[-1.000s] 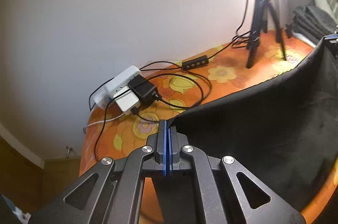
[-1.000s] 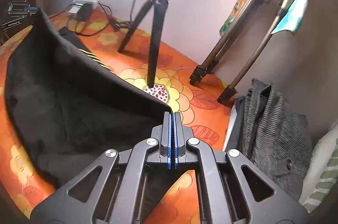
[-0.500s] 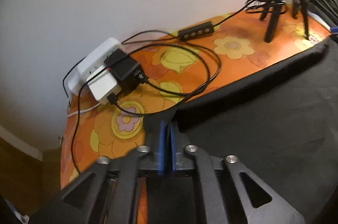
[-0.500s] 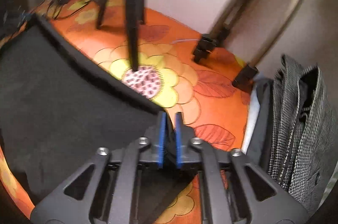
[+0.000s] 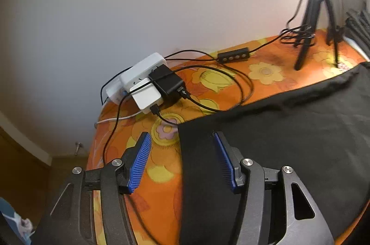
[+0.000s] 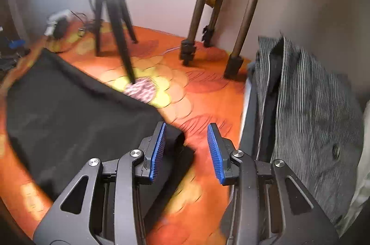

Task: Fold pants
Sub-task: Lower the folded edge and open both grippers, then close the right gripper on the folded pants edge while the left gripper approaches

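The black pants (image 5: 289, 129) lie flat on the orange flowered bedspread (image 5: 161, 161). In the left wrist view my left gripper (image 5: 182, 141) is open, its blue pads either side of the pants' near left corner, holding nothing. In the right wrist view the pants (image 6: 69, 110) spread to the left. My right gripper (image 6: 186, 131) is open and empty above the pants' right corner, its left finger over the cloth and its right finger over the bedspread (image 6: 203, 92).
A white power strip with plugged chargers (image 5: 150, 85) and tangled cables lies near the wall. A black tripod (image 6: 113, 13) and brown tripod legs (image 6: 198, 13) stand on the bed. A grey striped garment pile (image 6: 312, 110) sits at the right.
Both grippers were shut on the pants' edge held up. They lowered it onto the bed and opened, and the pants now lie flat.
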Demonstrator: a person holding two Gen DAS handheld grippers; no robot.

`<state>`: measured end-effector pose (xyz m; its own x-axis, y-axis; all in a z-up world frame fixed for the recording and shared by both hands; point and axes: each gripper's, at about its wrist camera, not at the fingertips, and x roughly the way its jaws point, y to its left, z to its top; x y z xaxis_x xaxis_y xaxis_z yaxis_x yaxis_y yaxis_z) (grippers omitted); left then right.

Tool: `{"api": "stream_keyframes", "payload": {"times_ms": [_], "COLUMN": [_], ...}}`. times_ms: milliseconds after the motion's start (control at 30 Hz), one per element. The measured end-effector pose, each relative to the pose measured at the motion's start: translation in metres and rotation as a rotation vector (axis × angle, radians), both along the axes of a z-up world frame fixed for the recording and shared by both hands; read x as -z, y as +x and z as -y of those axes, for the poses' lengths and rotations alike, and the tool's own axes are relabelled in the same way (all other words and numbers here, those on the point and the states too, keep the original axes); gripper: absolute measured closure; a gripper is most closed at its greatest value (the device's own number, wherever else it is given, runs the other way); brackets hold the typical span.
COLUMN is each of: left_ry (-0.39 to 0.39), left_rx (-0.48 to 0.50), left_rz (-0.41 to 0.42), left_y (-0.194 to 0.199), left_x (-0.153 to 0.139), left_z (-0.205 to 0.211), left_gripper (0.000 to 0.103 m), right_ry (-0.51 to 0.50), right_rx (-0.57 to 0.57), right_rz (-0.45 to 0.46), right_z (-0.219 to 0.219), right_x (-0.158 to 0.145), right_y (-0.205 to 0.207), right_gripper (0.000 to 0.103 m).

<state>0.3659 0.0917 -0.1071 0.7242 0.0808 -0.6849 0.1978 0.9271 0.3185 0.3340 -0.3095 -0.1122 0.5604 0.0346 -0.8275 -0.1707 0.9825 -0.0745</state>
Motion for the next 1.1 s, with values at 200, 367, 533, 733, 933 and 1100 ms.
{"api": "stream_keyframes", "payload": {"times_ms": [200,367,533,733,933,1100], "left_ry": [-0.019,-0.067,-0.161,-0.204,-0.179,-0.164], "left_rx": [0.06,0.188,0.365,0.593,0.74,0.761], "left_rz": [0.022,0.039,0.022,-0.064,-0.106,-0.12], "left_y": [-0.052,-0.097,-0.136,-0.171,-0.179,-0.164], "left_x": [-0.022,-0.048,-0.062,-0.035,-0.001,0.019], "left_z": [0.018,0.062,0.137,0.238,0.311,0.33], "left_gripper": [0.048,0.048,0.042,0.041,0.041,0.041], "right_ry": [0.139,0.198,0.258,0.294,0.304,0.249], "right_rx": [0.055,0.111,0.111,0.137,0.155,0.162], "right_rz": [-0.027,-0.059,-0.041,-0.036,-0.054,-0.068], "right_z": [0.007,0.022,0.028,0.028,0.031,0.022], "right_x": [-0.002,-0.006,-0.015,0.0,0.022,0.04], "right_y": [-0.054,-0.069,-0.05,-0.004,0.027,0.042], "right_gripper": [0.057,0.057,0.051,0.049,0.049,0.049]}}
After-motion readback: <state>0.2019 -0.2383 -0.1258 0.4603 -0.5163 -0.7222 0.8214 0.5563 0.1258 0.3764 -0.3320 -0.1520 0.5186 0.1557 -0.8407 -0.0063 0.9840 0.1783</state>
